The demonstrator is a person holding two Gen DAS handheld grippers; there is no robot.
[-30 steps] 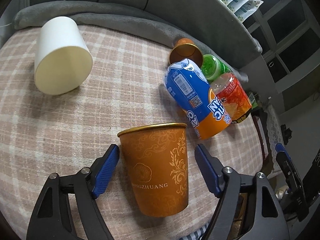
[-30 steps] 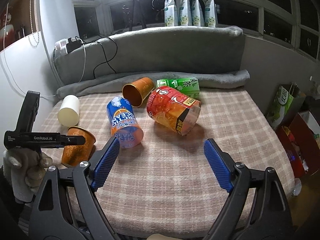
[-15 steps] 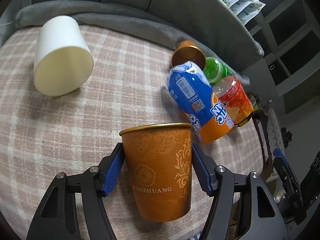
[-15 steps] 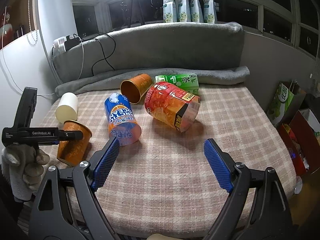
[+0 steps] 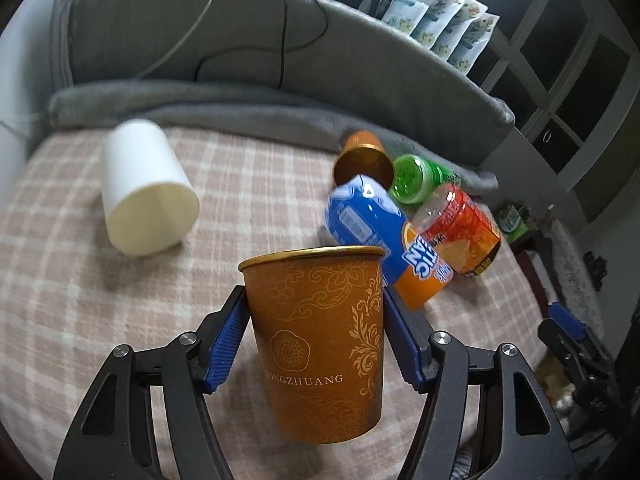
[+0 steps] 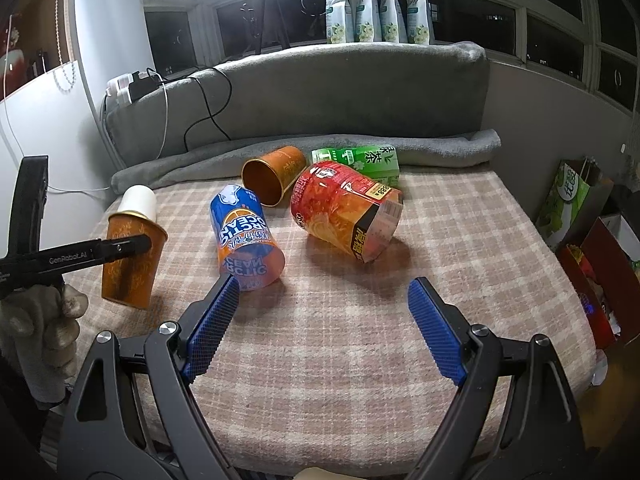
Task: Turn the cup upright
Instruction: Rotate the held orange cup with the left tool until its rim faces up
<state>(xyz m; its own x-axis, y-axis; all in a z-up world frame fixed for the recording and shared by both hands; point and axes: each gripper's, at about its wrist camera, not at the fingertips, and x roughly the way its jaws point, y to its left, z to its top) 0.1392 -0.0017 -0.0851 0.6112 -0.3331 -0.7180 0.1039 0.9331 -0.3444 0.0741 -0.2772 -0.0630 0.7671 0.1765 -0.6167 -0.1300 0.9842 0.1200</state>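
My left gripper [image 5: 314, 336] is shut on an orange paper cup with gold patterns [image 5: 320, 340]. It holds the cup mouth-up and slightly tilted, lifted just above the checked cloth. The cup also shows in the right wrist view [image 6: 132, 256] at the far left, held by the left gripper [image 6: 124, 245]. My right gripper [image 6: 324, 330] is open and empty above the front middle of the cloth.
Lying on their sides on the checked cloth [image 6: 360, 320]: a white cup [image 5: 144, 188], a second orange cup [image 6: 274, 178], a blue-orange cup [image 6: 246, 238], a red-orange cup [image 6: 346, 210], a green carton [image 6: 360, 160]. A grey cushion [image 6: 300, 96] backs the surface. Boxes [image 6: 600, 248] stand to the right.
My left gripper closed on the orange cup and lifted and tilted it closer to upright. The right gripper stayed open and nearly still.
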